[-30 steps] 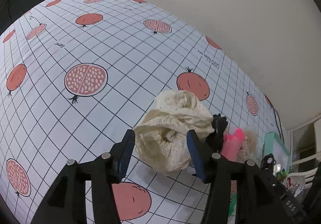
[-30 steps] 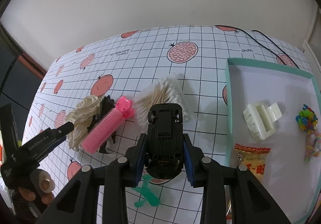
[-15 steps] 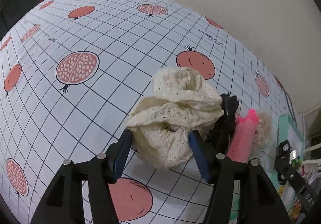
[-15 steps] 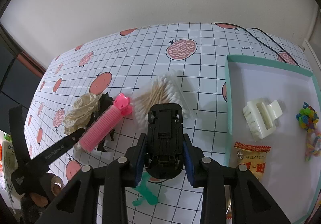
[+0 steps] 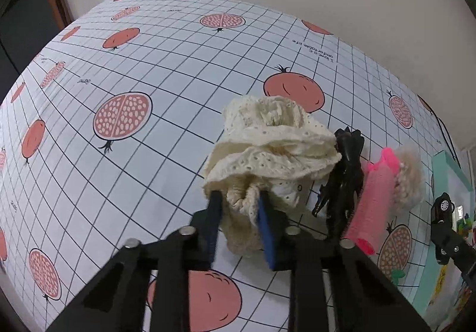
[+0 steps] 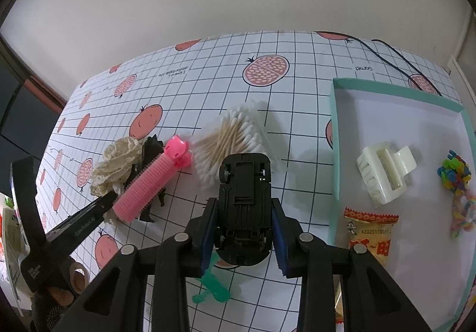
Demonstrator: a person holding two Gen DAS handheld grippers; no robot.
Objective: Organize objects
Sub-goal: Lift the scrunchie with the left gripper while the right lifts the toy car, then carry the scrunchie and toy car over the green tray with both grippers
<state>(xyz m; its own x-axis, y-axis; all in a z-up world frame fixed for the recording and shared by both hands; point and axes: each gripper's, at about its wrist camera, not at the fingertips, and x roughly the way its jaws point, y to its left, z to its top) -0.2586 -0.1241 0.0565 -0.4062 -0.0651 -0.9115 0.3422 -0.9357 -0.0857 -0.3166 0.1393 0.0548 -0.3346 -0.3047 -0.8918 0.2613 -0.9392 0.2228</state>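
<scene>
Left gripper (image 5: 239, 211) pinching cream lace scrunchie (image 5: 273, 147), pink hair roller (image 5: 373, 201) to its right, right gripper (image 6: 242, 231) clamping upside-down black toy car (image 6: 244, 207), teal tray (image 6: 336, 141) right of it

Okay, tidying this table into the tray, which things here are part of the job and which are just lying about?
Part of the job:
- cream lace scrunchie, held by the left tongs
- black toy car, held by the right tongs
- pink hair roller
- cotton swabs
- black toy horse
- teal tray

Just lying about:
- black cable
- pomegranate tablecloth
</scene>
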